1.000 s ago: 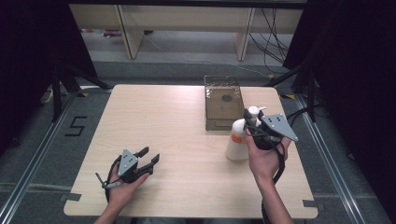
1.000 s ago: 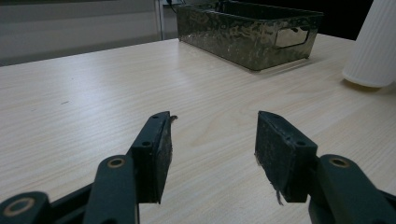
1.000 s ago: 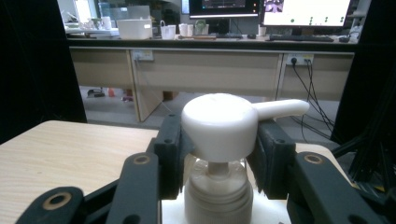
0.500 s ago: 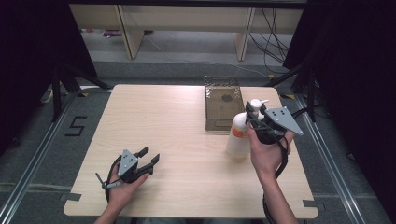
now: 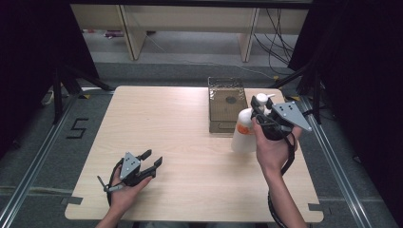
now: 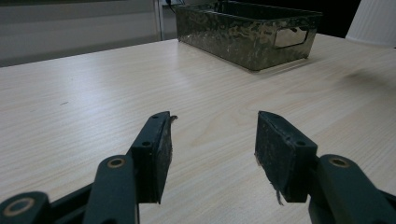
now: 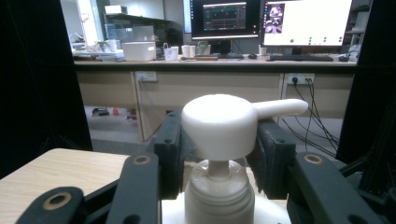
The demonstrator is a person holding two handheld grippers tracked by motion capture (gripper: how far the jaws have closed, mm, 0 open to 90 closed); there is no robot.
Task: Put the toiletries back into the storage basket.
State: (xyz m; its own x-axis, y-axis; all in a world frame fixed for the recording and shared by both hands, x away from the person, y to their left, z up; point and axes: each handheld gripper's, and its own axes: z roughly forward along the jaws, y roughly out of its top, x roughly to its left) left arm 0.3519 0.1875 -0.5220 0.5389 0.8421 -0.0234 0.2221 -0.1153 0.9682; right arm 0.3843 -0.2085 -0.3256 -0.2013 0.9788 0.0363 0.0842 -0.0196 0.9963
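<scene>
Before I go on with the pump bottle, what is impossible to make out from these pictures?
- Pump bottle label: too small in the high view, cut off below in the right gripper view.
- Right gripper contact: its fingers flank the pump head, which hides the pads.
- Metal basket contents: too small in the high view, wall blocks them in the left gripper view.

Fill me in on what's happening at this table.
A person works with a hand-held gripper in each hand. The right hand-held gripper is closed around the pump head of a white pump bottle, beside the metal basket on the wooden table. The left hand-held gripper rests open and empty near the front edge.
</scene>
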